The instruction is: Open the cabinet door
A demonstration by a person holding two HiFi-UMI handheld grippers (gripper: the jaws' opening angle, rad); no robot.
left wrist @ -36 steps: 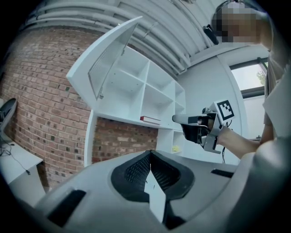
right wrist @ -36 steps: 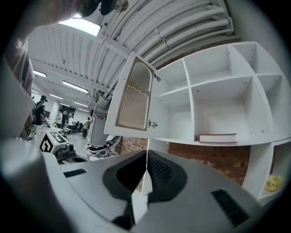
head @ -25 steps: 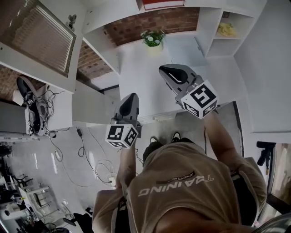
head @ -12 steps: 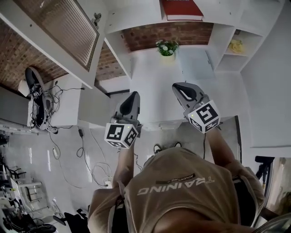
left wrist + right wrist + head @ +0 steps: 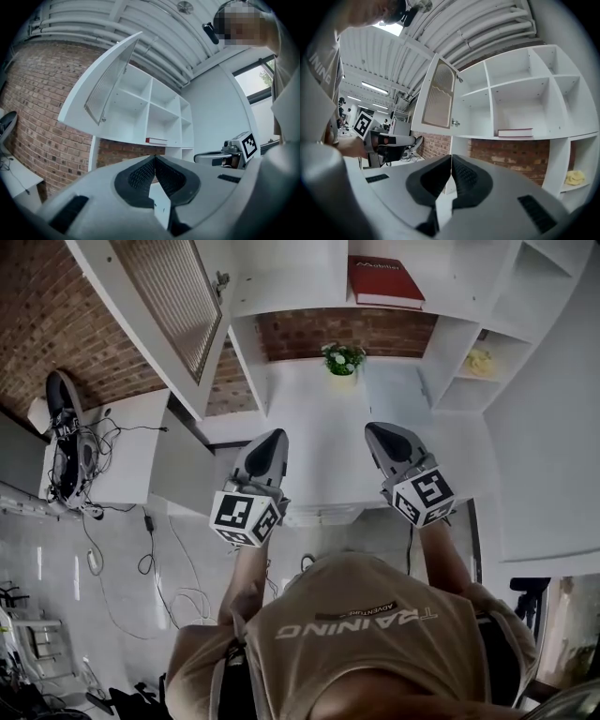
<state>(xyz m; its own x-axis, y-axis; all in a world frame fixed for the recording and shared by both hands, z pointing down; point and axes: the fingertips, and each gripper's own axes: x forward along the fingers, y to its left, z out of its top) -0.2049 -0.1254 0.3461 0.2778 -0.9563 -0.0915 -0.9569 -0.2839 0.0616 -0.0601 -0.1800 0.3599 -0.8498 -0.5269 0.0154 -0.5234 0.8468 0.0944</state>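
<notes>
Head view: shows the cabinet door swung open at 10 o'clock, a red book on a shelf at 12 and a potted plant just below. Finds the left gripper and right gripper side by side near centre, apart from the door.

Left gripper view: shows jaws pressed together on nothing, with the door at 11.

Right gripper view: likewise together and empty, with the door at 11 and the book at 3.
</notes>
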